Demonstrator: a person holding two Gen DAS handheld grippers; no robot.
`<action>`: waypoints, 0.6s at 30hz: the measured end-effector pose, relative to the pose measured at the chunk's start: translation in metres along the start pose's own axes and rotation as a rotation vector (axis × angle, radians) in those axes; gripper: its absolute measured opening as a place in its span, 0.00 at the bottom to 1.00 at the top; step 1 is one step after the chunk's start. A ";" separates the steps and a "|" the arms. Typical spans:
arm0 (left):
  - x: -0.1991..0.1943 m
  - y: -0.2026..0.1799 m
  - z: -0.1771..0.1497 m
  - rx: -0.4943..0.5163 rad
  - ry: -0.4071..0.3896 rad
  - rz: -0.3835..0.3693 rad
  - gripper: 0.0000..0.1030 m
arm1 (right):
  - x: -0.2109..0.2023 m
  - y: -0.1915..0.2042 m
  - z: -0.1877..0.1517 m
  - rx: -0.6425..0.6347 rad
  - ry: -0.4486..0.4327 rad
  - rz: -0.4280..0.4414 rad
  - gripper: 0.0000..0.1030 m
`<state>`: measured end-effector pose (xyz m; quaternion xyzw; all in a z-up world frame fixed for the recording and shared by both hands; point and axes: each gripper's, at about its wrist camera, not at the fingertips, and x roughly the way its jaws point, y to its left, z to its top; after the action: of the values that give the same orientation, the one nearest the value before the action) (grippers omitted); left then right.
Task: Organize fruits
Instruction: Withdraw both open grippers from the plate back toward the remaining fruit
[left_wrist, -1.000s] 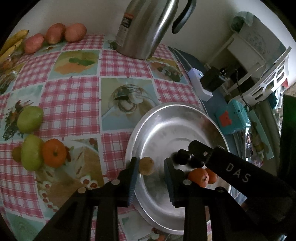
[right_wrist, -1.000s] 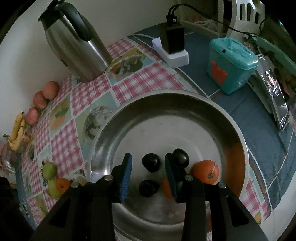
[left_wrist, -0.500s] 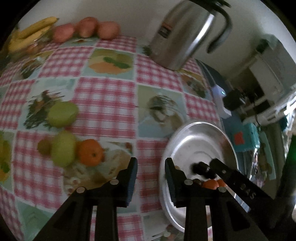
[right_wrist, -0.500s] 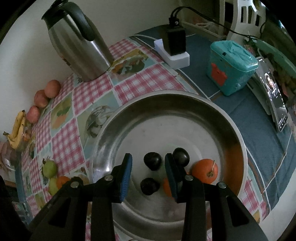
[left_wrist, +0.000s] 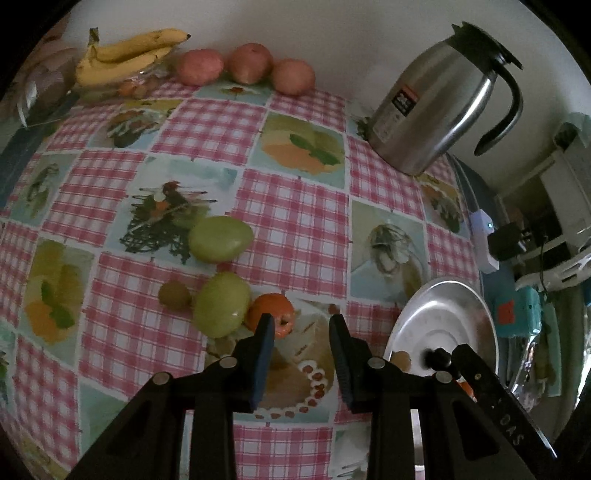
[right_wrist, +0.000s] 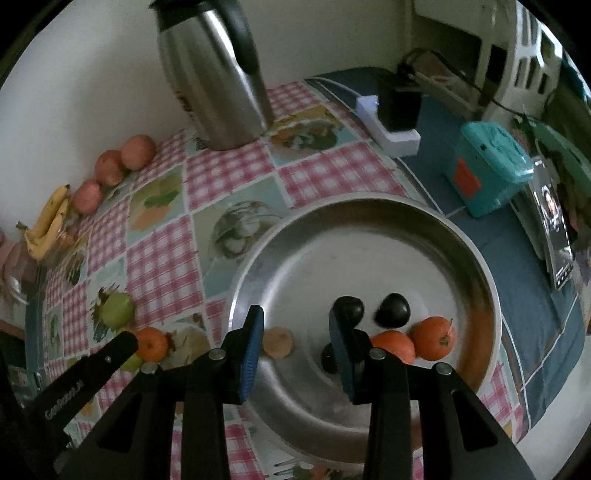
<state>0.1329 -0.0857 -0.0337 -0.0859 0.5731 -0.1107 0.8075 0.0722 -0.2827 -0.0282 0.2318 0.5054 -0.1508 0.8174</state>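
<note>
1. Now, left wrist view: the left gripper (left_wrist: 301, 326) hangs over the pink-checked tablecloth (left_wrist: 288, 221), blue-padded jaws spread with nothing between them. Just off its left finger sits a small orange tangerine (left_wrist: 271, 314), touching a green mango (left_wrist: 221, 304); a second green mango (left_wrist: 221, 239) lies farther, a small brown kiwi (left_wrist: 174, 294) to the left.
2. Far edge: yellow bananas (left_wrist: 129, 51), three red apples (left_wrist: 245, 66), steel thermos jug (left_wrist: 439, 99).
3. Right wrist view: the right gripper (right_wrist: 296, 325) hovers over the round steel tray (right_wrist: 476, 258), jaws spread, empty. In the tray: dark plums (right_wrist: 392, 310), two orange tangerines (right_wrist: 432, 338), a tan round fruit (right_wrist: 277, 341).
</note>
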 end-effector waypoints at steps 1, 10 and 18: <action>0.000 0.000 0.000 -0.001 0.000 0.001 0.33 | -0.001 0.003 0.000 -0.008 -0.004 0.001 0.36; 0.000 0.000 0.000 -0.002 0.009 0.003 0.33 | -0.003 0.011 -0.001 -0.041 -0.005 -0.006 0.36; 0.005 0.002 -0.001 -0.011 0.025 0.022 0.34 | -0.001 0.011 -0.001 -0.039 0.003 -0.015 0.36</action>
<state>0.1339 -0.0852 -0.0386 -0.0826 0.5844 -0.0998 0.8010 0.0762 -0.2732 -0.0258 0.2123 0.5114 -0.1467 0.8197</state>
